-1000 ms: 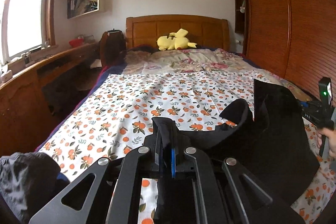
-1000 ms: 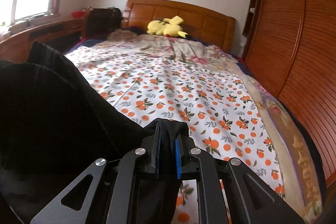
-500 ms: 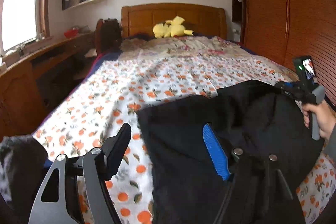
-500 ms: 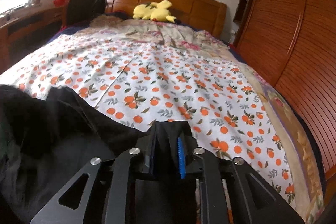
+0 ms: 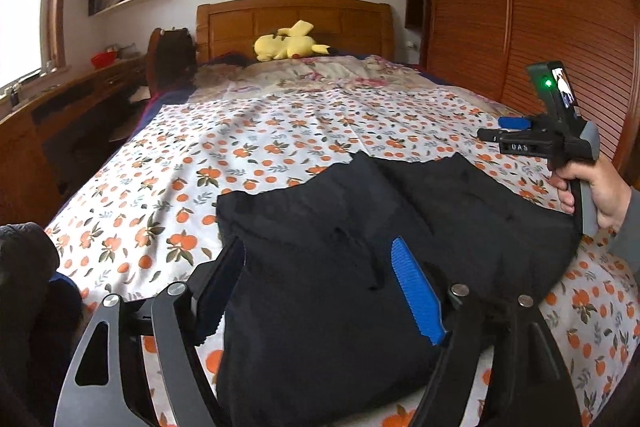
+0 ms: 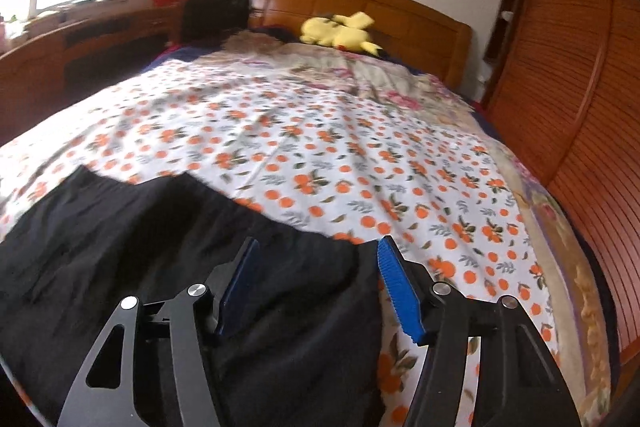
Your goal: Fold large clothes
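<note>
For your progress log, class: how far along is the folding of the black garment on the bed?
Done: the black garment lies folded over on the bed. In hand: nothing; the left gripper and right gripper have just been opening, jaws apart, cloth loose between them. Left: probably further folds, since the bundle is wide and rumpled.
</note>
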`<state>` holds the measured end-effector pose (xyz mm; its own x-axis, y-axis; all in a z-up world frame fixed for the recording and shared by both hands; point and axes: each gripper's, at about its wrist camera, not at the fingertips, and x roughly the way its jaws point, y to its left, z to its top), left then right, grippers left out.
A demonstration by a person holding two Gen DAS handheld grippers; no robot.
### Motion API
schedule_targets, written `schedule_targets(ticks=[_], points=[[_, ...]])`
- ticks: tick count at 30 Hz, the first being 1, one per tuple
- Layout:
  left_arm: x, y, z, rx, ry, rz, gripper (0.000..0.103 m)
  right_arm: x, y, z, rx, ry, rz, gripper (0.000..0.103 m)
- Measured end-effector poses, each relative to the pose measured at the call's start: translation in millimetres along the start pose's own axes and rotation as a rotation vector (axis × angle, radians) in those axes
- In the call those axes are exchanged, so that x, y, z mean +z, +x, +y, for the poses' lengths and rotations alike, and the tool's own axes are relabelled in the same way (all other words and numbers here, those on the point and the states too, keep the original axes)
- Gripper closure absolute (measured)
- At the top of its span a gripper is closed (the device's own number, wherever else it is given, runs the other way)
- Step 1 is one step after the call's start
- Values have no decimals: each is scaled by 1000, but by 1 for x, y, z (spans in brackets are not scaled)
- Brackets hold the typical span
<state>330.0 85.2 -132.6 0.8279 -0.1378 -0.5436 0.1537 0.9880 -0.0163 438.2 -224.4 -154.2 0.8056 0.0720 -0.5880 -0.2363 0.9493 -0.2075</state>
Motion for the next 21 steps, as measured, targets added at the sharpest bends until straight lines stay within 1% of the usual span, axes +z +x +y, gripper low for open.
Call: schedule_targets(ticks=[4,6,11,16,18,21], points=[[-6,-9,-10,-4,7,-7,21,-21,-22,16,77,-28,12,47],[-8,-11,-15,-8,11,-7,21,-36,-31,25,124,-33,28,50],[-21,-11,-24,-12,29,18,21,-67,-47,47,216,-45,76,51],[-39,-10,-26,-11,24,42,21,-86,-67,75,318,-47,82,51],[-45,-10,-25,-8,22,44,21,-92,-71,90,365,-58,79,51],[-54,-11,-23,-16,19,55,21,-104,-66,107,387,-85,109,51]])
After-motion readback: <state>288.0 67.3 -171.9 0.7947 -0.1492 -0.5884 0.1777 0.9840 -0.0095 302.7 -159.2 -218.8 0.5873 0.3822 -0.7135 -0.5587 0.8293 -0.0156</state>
